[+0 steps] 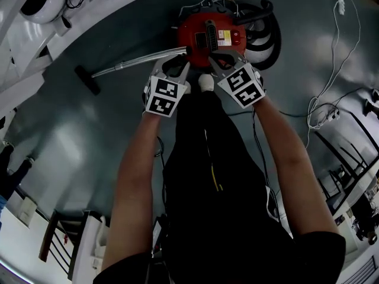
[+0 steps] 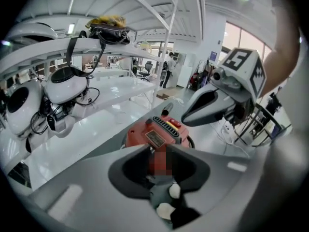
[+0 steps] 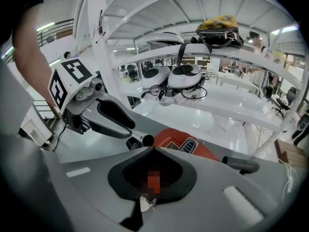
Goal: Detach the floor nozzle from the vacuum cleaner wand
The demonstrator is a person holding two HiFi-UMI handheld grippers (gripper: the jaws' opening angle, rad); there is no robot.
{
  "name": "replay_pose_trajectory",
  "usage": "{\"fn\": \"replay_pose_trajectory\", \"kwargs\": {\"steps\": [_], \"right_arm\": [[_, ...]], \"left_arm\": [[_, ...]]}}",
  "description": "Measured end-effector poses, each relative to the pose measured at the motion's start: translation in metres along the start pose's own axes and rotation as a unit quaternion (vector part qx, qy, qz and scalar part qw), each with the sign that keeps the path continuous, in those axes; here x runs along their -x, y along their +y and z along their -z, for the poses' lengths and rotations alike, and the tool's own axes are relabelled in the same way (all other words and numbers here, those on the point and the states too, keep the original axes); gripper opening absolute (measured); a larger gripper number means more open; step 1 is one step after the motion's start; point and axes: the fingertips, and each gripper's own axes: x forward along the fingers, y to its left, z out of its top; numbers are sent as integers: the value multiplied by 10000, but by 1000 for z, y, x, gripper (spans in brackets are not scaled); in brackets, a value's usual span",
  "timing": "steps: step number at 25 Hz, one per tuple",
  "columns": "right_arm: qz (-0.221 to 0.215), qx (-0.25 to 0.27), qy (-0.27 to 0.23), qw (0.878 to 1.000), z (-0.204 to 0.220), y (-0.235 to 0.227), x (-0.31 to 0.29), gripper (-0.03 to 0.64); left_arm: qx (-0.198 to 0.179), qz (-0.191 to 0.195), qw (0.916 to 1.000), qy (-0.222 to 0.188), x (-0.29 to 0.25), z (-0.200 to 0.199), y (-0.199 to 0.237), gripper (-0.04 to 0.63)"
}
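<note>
Nozzle (image 1: 87, 80) still on wand (image 1: 139, 60), far left on floor; nothing detached yet. Left gripper (image 1: 177, 59) slightly spread, empty. Right gripper (image 1: 221, 58) pressed together, empty. Both hover by vacuum (image 1: 210, 37).

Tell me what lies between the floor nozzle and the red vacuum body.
The chrome wand runs from the floor nozzle toward the red vacuum body, in the head view.
</note>
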Motion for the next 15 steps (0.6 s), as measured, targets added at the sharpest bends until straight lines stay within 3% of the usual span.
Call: {"fn": "replay_pose_trajectory", "kwargs": {"steps": [4, 10, 15], "right_arm": [[139, -583, -284, 9978, -13, 3, 16, -3], [407, -1314, -749, 9877, -38, 2, 53, -3], [566, -1616, -747, 9824, -47, 0, 74, -3]], "left_arm": [[369, -41, 9988, -326, 13, -15, -6, 18], [758, -20, 9950, -658, 37, -45, -19, 11], [1023, -178, 9923, -672, 56, -63, -23, 11]]}}
